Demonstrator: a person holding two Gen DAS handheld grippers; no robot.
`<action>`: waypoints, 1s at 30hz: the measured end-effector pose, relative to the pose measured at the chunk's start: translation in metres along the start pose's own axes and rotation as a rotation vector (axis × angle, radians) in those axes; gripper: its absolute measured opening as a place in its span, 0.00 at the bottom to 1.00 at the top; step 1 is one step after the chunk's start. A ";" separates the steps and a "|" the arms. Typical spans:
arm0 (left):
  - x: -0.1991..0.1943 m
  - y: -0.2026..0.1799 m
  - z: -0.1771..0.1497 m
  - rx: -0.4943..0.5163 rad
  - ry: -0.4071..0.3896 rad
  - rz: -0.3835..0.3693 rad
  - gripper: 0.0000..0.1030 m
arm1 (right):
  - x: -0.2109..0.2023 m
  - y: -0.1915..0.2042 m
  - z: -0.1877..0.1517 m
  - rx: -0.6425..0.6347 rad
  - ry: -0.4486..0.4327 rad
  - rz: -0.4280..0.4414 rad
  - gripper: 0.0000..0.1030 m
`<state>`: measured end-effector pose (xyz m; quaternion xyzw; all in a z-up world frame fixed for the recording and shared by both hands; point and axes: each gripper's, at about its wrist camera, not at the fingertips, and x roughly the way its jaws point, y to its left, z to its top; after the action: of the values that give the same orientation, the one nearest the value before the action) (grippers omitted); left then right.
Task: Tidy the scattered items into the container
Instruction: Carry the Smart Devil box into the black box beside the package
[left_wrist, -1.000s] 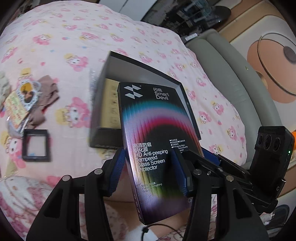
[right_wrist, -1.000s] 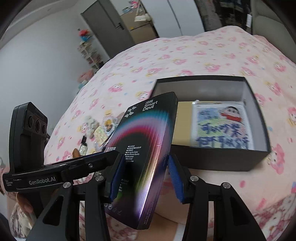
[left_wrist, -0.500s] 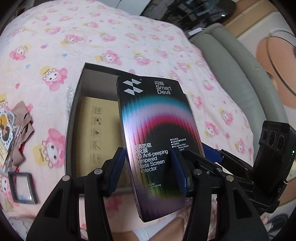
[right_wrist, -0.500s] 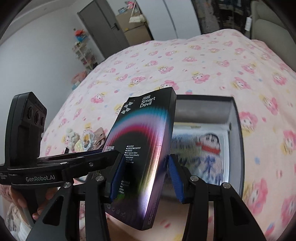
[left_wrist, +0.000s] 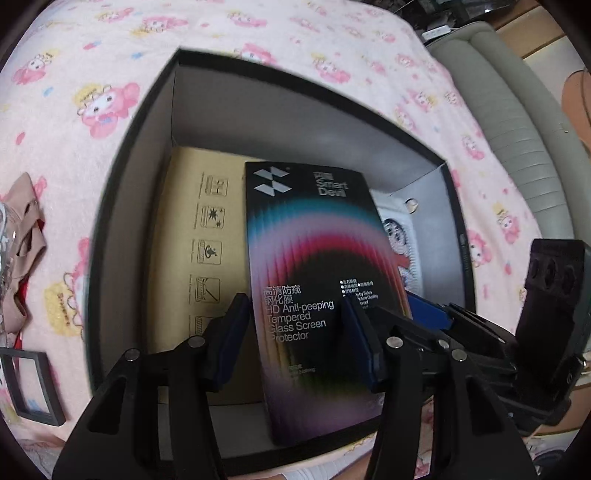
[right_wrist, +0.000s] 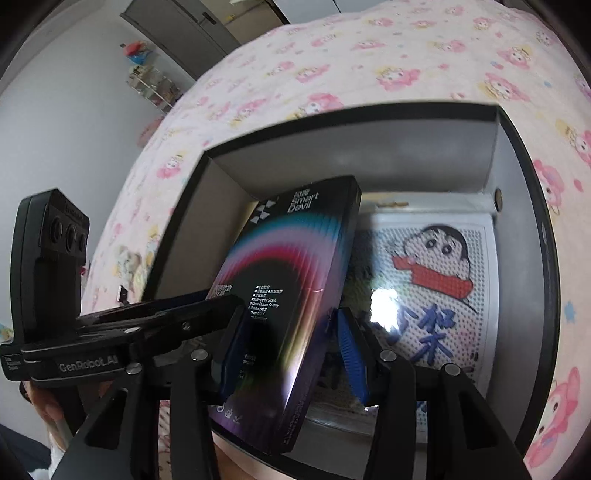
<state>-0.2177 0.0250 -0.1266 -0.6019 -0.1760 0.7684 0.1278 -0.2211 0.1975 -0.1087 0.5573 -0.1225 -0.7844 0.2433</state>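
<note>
Both grippers hold one black screen-protector box (left_wrist: 314, 266), also in the right wrist view (right_wrist: 291, 280), tilted over the open black container (left_wrist: 122, 206), which also shows in the right wrist view (right_wrist: 532, 236). My left gripper (left_wrist: 295, 332) is shut on its lower part. My right gripper (right_wrist: 288, 343) is shut on the same box from the other side. Inside the container lie a tan flat box (left_wrist: 199, 251) and a cartoon bead picture (right_wrist: 432, 288).
The container sits on a pink cartoon-print bedspread (left_wrist: 92, 92). To its left lie a small black frame (left_wrist: 31, 387) and a beige cloth item (left_wrist: 24, 236). A grey sofa (left_wrist: 517, 122) is at the right. Small items (right_wrist: 127, 266) lie left of the container.
Both grippers have carried the screen-protector box forward and down. It has gone from in front of the container to inside its opening, above the tan box.
</note>
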 end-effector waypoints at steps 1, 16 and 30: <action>0.004 0.002 0.000 -0.002 0.009 0.015 0.48 | 0.004 -0.001 -0.001 -0.002 0.012 -0.006 0.42; -0.013 -0.058 -0.011 0.186 -0.122 0.080 0.47 | -0.051 -0.017 -0.005 0.023 -0.219 -0.291 0.42; 0.051 -0.098 -0.023 0.256 0.080 -0.010 0.31 | -0.054 -0.034 0.010 0.146 -0.188 -0.169 0.42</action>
<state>-0.2095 0.1378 -0.1347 -0.6098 -0.0740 0.7594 0.2144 -0.2244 0.2531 -0.0773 0.5057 -0.1543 -0.8399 0.1226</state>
